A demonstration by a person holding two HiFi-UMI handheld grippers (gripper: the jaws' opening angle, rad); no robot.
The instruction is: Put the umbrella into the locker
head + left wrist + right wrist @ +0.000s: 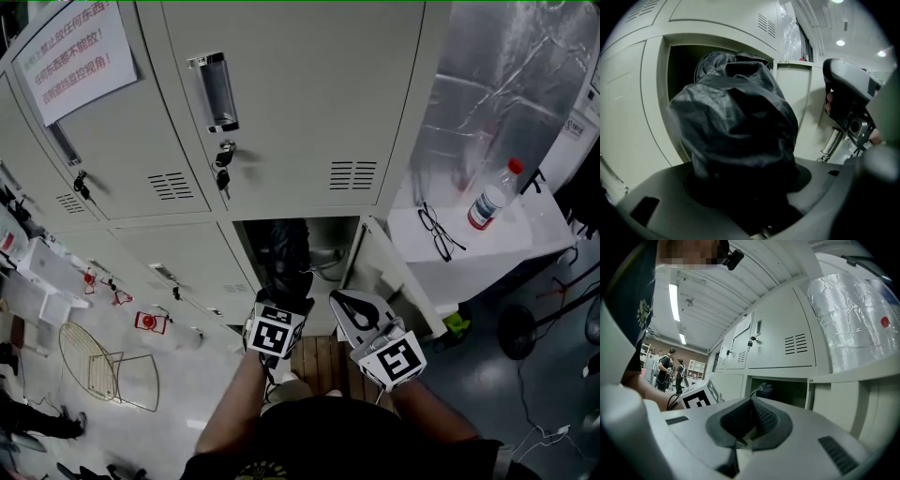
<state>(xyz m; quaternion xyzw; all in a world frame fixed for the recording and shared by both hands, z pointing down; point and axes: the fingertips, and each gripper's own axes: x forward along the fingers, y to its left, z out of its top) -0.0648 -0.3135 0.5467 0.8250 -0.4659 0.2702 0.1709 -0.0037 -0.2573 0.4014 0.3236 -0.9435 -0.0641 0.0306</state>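
Left gripper (745, 187) hugs the umbrella (736, 122) by its soft cloth; it seems light. Right gripper (750, 420) is closed, empty.

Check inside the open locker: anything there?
The far end of the black umbrella, held by the left gripper, pokes into the open locker. Dark interior behind it is hidden.

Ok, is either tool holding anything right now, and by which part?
The left tool grips the folded black umbrella around the near end of its fabric bundle. The right tool is shut and empty.
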